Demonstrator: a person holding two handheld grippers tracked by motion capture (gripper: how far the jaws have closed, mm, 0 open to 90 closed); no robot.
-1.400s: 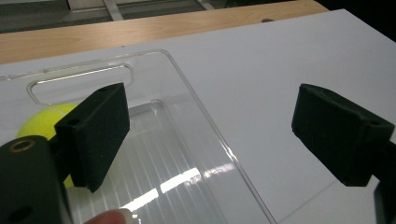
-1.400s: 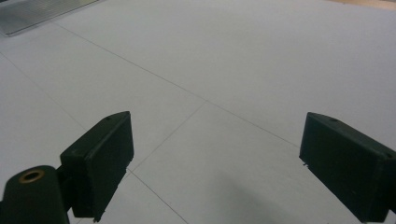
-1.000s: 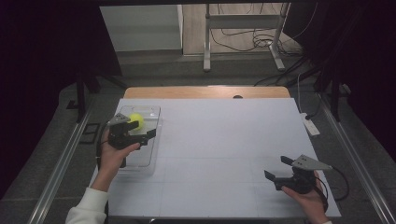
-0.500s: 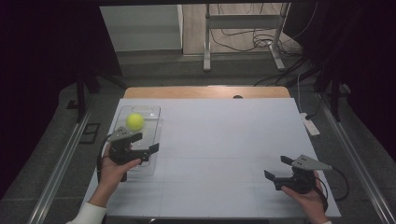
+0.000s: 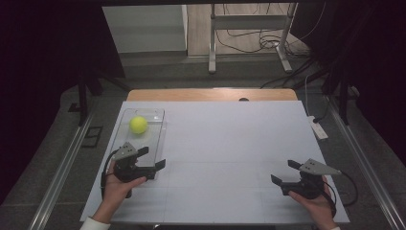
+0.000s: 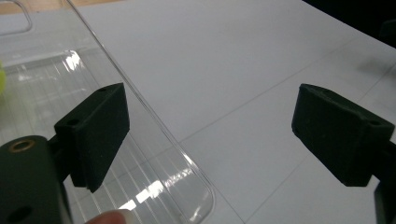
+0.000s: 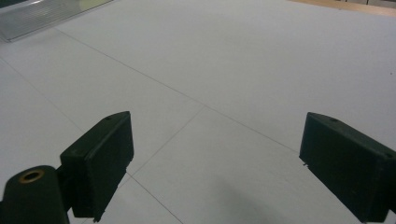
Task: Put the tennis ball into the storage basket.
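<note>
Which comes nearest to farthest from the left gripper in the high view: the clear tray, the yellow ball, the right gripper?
From the left gripper:
1. Clear tray, its near end right by the jaws, on the table's left.
2. Yellow ball, in the tray's far end.
3. Right gripper, across the table.

One yellow ball (image 5: 138, 124) is counted, lying in one clear plastic tray (image 5: 155, 139) at the far left of one white table (image 5: 230, 143). Two grippers are counted: the left gripper (image 5: 152, 159) and the right gripper (image 5: 283, 173).
</note>
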